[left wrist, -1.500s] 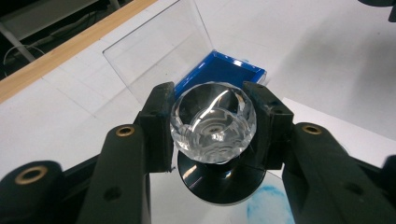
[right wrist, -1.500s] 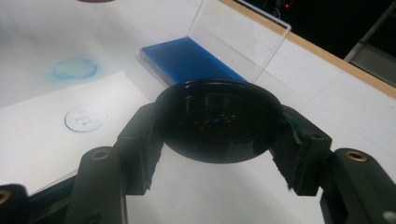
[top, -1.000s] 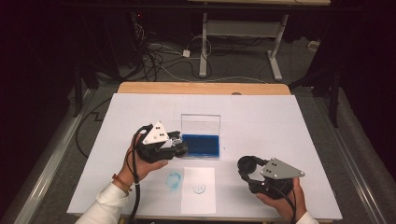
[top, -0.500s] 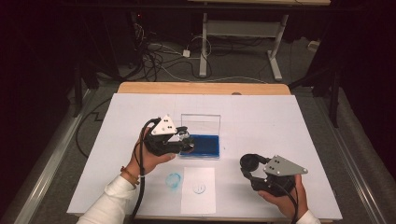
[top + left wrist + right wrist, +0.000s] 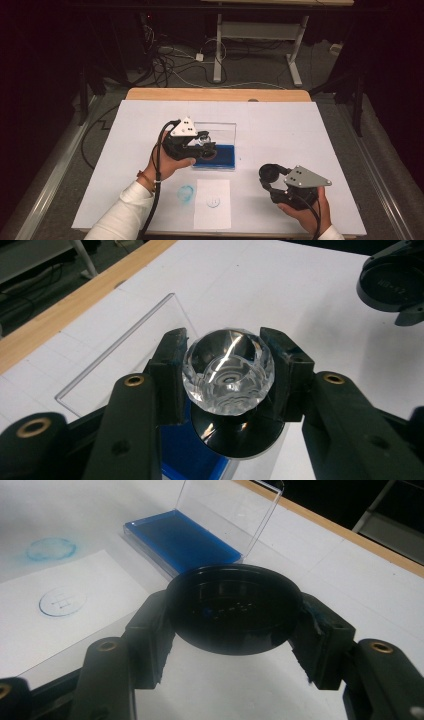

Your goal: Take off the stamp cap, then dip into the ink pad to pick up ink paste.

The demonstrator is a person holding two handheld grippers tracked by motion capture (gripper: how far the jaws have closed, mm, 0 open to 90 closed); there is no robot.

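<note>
Over the white table (image 5: 300,130), the left hand-held gripper (image 5: 227,375) clamps a stamp (image 5: 228,372) (clear-handled).

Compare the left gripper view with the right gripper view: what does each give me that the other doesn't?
Left gripper view: a clear faceted stamp handle clamped between the left gripper, its black round base below, poised over the blue ink pad.

Right gripper view: the right gripper shut on a black round cap, a white paper bearing a round blue stamp print, and a blue smudge on the table.

Both: the blue ink pad with its clear upright lid and the white table.
</note>
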